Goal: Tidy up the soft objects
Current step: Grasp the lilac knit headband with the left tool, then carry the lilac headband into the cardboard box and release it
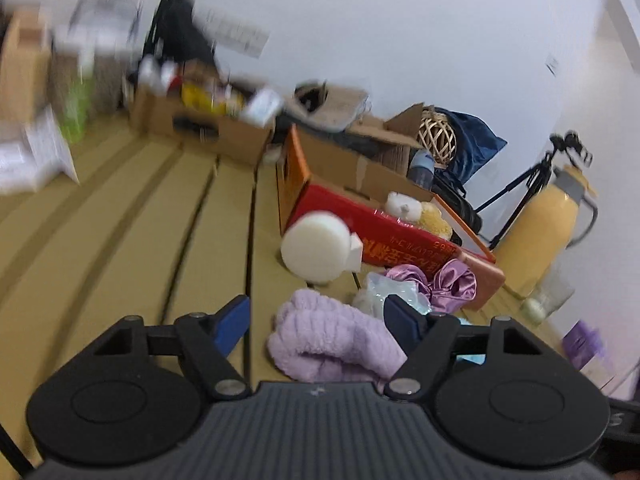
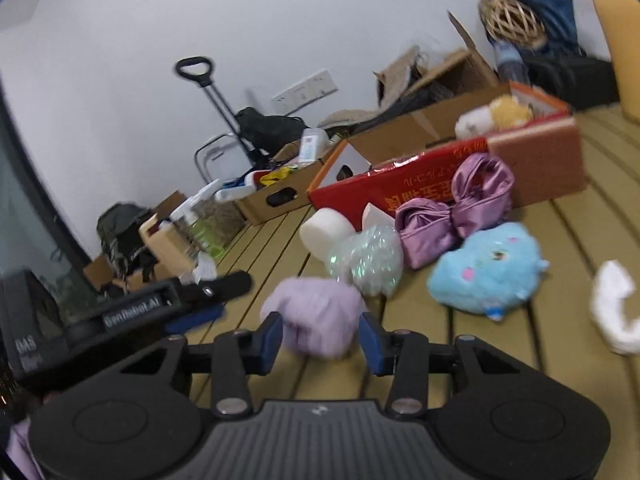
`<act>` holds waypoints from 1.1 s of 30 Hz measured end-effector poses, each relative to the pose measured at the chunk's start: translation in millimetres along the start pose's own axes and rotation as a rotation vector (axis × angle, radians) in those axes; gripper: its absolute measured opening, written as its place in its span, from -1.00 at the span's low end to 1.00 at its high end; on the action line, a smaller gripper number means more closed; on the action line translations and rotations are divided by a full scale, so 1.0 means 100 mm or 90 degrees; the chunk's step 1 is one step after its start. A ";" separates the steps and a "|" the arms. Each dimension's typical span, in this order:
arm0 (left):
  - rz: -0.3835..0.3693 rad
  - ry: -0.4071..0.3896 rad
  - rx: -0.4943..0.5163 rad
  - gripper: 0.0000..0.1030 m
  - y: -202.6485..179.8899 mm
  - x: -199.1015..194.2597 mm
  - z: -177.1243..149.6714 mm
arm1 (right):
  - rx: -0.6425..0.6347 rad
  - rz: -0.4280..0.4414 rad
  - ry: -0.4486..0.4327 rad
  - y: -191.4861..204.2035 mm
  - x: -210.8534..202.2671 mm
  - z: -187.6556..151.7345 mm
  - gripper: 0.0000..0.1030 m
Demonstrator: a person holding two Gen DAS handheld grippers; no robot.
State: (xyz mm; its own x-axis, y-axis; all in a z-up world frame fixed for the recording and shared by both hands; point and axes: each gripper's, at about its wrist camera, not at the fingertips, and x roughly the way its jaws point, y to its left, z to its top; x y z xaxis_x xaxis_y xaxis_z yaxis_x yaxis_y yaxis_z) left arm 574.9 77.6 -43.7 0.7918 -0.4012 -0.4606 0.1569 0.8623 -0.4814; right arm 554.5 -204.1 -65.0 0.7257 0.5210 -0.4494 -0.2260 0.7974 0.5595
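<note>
A fluffy lilac towel lies on the slatted table; my open left gripper stands over it, the towel against its right finger. In the right wrist view the same towel sits between the fingers of my open right gripper, with the left gripper at the left. Beyond lie a white sponge, an iridescent scrubber, a purple satin scrunchie, a blue plush and a white cloth. The red box holds a yellow and white plush.
Cardboard boxes with clutter line the back of the table. A yellow thermos, a glass and a tripod stand at the right. A wicker ball and a hand trolley are behind.
</note>
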 end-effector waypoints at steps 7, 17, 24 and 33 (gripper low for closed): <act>-0.069 0.045 -0.093 -0.30 0.31 0.25 -0.06 | 0.070 0.010 0.024 -0.19 0.50 -0.04 -0.40; -0.072 0.015 -0.085 -0.52 0.12 -0.23 -0.20 | 0.046 0.057 0.030 -0.08 0.24 -0.11 -0.64; -0.095 0.001 -0.068 -0.52 -0.35 -0.82 -0.52 | -0.016 0.077 0.006 0.03 -0.56 -0.33 -0.66; -0.180 0.005 -0.018 -0.53 -1.12 -0.61 -0.44 | -0.003 0.048 -0.073 -0.37 -1.20 -0.03 -0.66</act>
State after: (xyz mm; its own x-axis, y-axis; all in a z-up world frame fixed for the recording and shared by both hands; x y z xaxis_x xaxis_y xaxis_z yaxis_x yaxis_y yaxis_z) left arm 483.3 -7.8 5.7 0.7145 -0.6272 -0.3101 0.3545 0.7066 -0.6124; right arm 473.6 -295.1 -33.9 0.7756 0.5421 -0.3235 -0.2858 0.7584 0.5858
